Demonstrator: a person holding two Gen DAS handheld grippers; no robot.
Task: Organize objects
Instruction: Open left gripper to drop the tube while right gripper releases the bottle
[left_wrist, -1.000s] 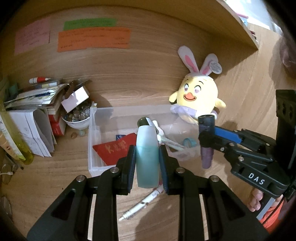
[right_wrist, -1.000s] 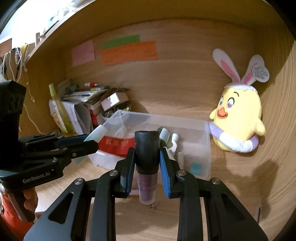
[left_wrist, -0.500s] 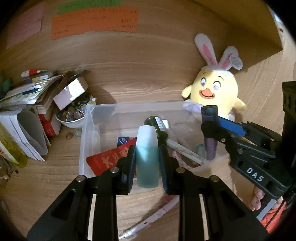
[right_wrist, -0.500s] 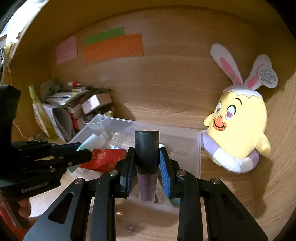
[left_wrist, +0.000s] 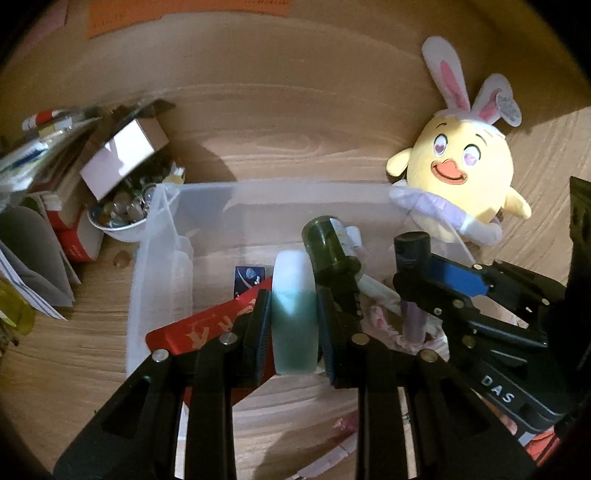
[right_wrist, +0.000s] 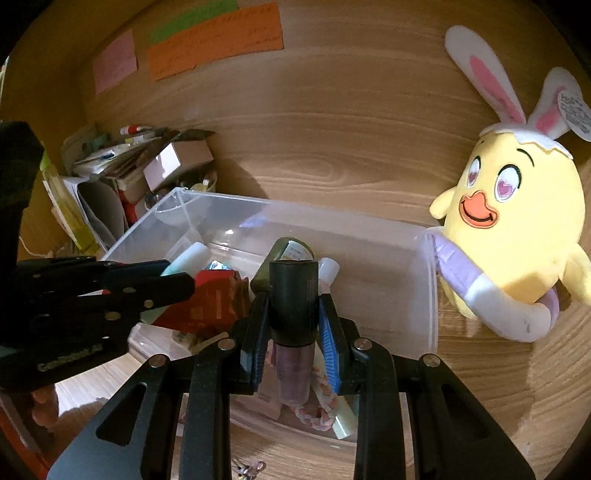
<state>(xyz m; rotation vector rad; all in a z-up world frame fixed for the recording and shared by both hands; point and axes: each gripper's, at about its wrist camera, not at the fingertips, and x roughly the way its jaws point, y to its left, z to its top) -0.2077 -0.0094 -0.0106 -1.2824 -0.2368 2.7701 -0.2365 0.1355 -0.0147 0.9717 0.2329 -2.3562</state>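
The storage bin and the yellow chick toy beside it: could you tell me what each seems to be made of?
The storage bin looks like clear, glossy plastic: its contents and the wood grain show through its walls, which catch highlights. The yellow chick toy looks like soft plush fabric, matte and slightly fuzzy, with felt-like ears and printed or stitched eyes.

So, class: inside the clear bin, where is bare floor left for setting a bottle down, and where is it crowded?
Bare floor shows along the clear bin's far right side, beside the plush chick. The left and near parts are crowded by the red packet, dark green bottle and braided cord.
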